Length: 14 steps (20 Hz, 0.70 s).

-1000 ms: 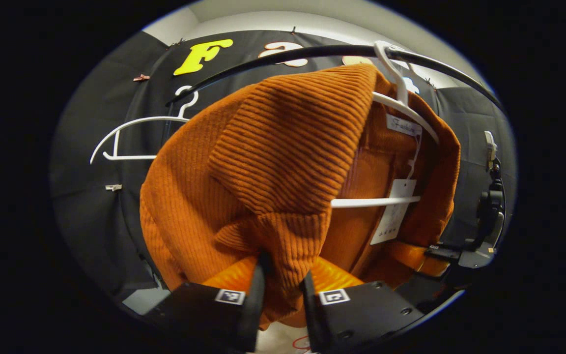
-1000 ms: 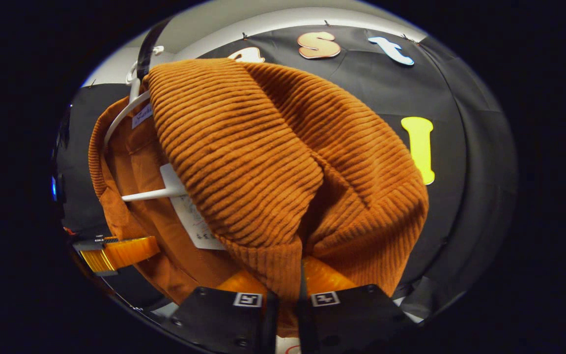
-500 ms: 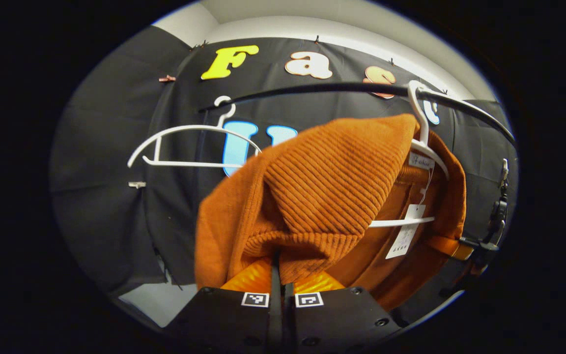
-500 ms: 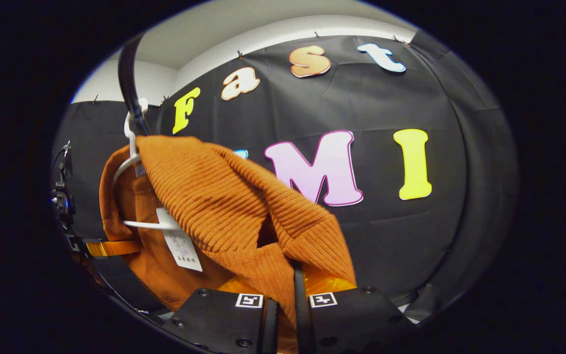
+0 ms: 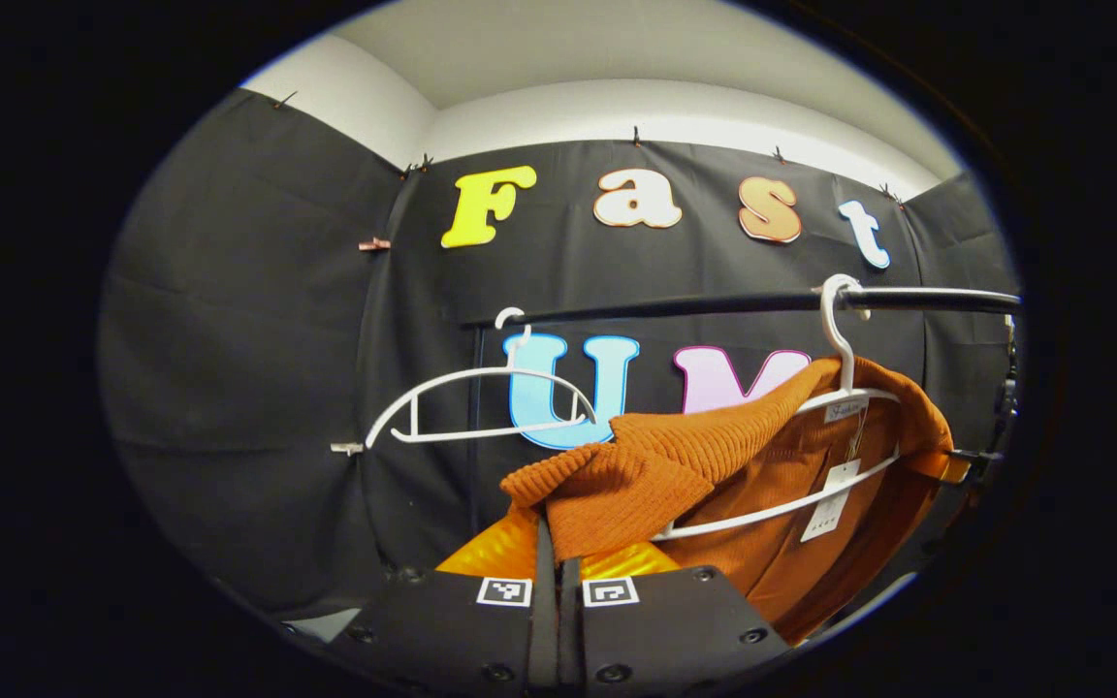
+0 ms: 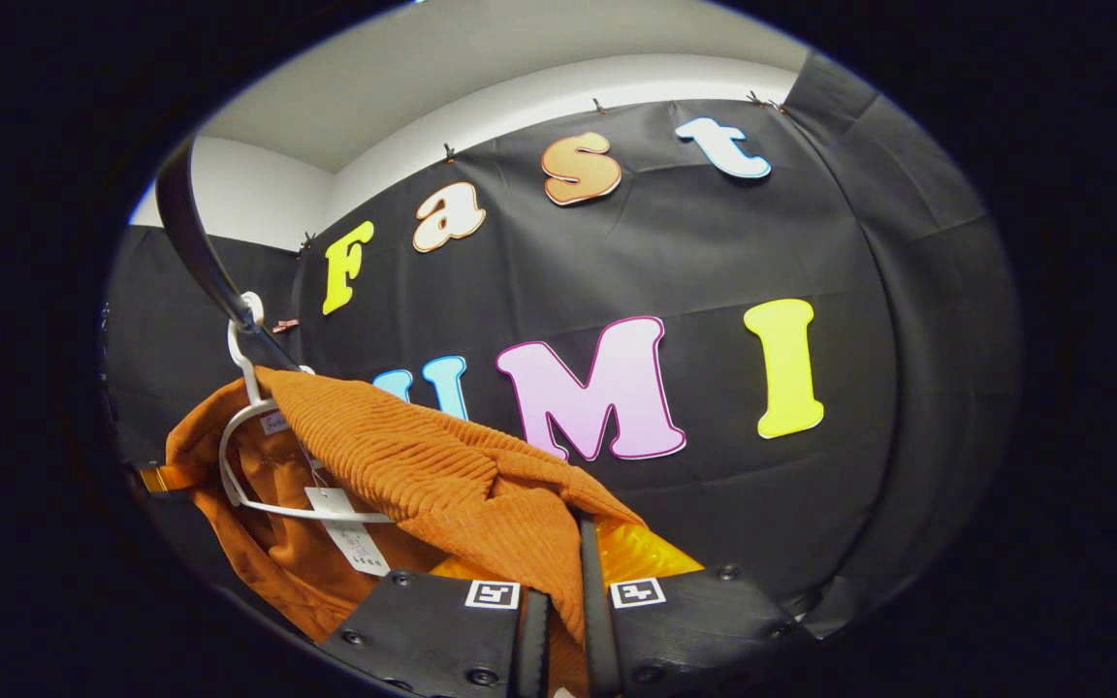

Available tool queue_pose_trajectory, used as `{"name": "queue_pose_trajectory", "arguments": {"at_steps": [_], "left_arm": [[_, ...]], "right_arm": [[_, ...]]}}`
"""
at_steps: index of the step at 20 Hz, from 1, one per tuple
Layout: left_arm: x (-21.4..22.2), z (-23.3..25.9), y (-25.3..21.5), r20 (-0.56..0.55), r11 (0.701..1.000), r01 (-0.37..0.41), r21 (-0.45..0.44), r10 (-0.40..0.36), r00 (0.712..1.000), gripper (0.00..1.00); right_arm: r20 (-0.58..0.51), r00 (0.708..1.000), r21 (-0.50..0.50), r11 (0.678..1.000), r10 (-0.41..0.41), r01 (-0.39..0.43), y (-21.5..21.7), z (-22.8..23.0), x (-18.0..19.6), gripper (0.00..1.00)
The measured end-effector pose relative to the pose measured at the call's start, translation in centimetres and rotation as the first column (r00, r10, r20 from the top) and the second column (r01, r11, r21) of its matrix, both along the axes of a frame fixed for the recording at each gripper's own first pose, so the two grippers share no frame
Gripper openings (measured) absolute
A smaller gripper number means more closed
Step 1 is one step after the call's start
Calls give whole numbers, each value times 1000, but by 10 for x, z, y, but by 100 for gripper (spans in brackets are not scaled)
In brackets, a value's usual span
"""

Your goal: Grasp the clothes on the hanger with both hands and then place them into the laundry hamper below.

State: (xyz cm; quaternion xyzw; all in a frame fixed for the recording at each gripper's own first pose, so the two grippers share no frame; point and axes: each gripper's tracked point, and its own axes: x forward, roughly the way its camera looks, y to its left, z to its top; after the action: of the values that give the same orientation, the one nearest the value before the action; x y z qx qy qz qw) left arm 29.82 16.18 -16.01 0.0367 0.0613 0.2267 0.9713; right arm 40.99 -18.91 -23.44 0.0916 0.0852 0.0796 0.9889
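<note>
Both grippers are clamped on the orange ribbed sweater (image 5: 675, 465). In the left gripper view, the left gripper (image 5: 549, 582) at bottom centre has its fingers together with a fold of knit pinched between them. In the right gripper view, the right gripper (image 6: 558, 591) likewise pinches a fold at bottom centre.

The sweater sits in the lower right of the left gripper view and the lower left of the right gripper view. It is drawn out toward each camera, yet its collar is still draped over the white hanger (image 5: 811, 485). That hanger hooks on the black rail (image 5: 714, 305). A second, empty white hanger (image 5: 481, 407) hangs further along the rail, left of centre in the left gripper view.

Step in hand, as I judge it: slip the garment off the hanger. I would pull both grips evenly, outward and slightly down, so that the shoulders slide off both hanger ends together. An uneven pull may tilt the hanger or unhook it from the rail. The paper tag (image 5: 825, 499) lies against the hanger's lower bar and could snag. I cannot place the hamper from these views.
</note>
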Motion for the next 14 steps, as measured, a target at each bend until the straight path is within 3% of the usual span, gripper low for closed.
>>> {"name": "queue_pose_trajectory", "arguments": {"at_steps": [1,4,5,6,9,12,13,14], "left_arm": [[0,7,-1,5,1000,6,30,-6,1000,5],[3,20,-3,9,994,28,104,-29,1000,4],[5,26,-2,19,993,32,114,-34,999,4],[7,30,0,31,993,35,115,-39,999,6],[15,37,6,50,994,51,95,-56,997,5],[22,38,15,50,995,53,89,-58,997,5],[26,38,16,50,994,64,86,-68,996,5],[30,38,19,43,993,75,87,-79,996,5]], "right_arm": [[11,1000,-15,1000,-5,5,-4,5,-1,24],[28,999,7,1000,-23,23,-14,15,-5,14],[29,999,21,999,-24,24,-15,19,-5,24],[31,999,24,1000,-21,21,-14,23,-6,15],[57,998,6,1000,-4,4,-15,39,-9,14],[138,990,52,999,-18,11,-22,69,-9,24],[154,988,45,999,-21,14,-24,73,-5,14],[149,989,36,999,-17,12,-21,70,-1,14]]}}
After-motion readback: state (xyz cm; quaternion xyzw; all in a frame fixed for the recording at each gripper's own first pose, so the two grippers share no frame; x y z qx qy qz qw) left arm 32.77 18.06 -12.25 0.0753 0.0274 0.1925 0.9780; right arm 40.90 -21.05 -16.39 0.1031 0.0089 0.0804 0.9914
